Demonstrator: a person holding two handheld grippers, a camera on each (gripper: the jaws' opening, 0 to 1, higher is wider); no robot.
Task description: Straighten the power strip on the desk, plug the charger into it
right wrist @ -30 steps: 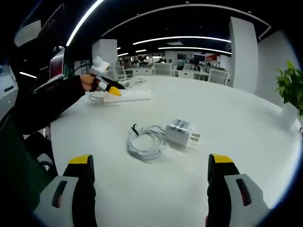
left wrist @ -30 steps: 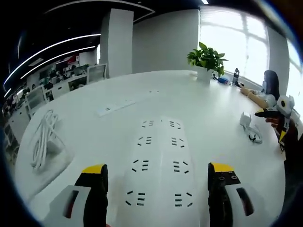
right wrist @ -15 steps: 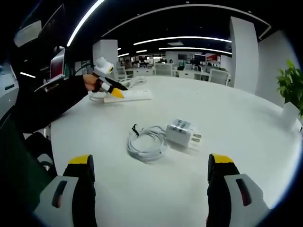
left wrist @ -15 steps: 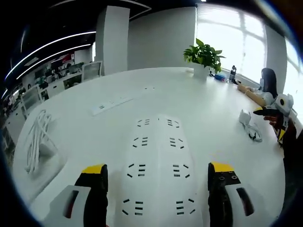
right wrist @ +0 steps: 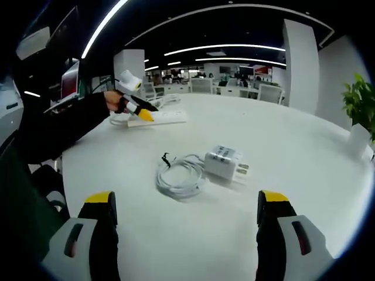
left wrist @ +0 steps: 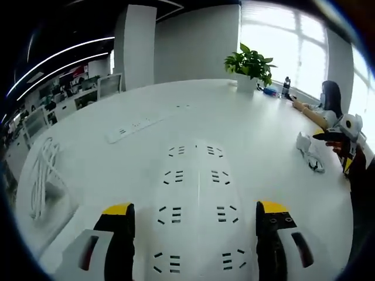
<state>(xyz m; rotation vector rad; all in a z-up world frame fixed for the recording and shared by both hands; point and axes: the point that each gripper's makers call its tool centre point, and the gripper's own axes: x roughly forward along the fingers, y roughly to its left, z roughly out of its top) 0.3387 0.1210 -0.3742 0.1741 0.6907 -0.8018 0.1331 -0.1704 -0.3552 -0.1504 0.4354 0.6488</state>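
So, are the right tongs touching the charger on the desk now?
Apart. In the right gripper view the right tongs stand open, and bare white desk lies between their tips and the charger with its coiled cable.

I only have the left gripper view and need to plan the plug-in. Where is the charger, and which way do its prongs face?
Observer: In the right gripper view the charger lies on the table ahead of the open right hand-held gripper, prongs toward that view's right.
Operator: Is its cable loose?
Observer: It lies as a coiled cable against the charger's left side in that view.
Operator: How does my left hand-held gripper sit on the strip?
Observer: The left hand-held gripper is at the left end of the power strip; whether it touches I cannot tell.
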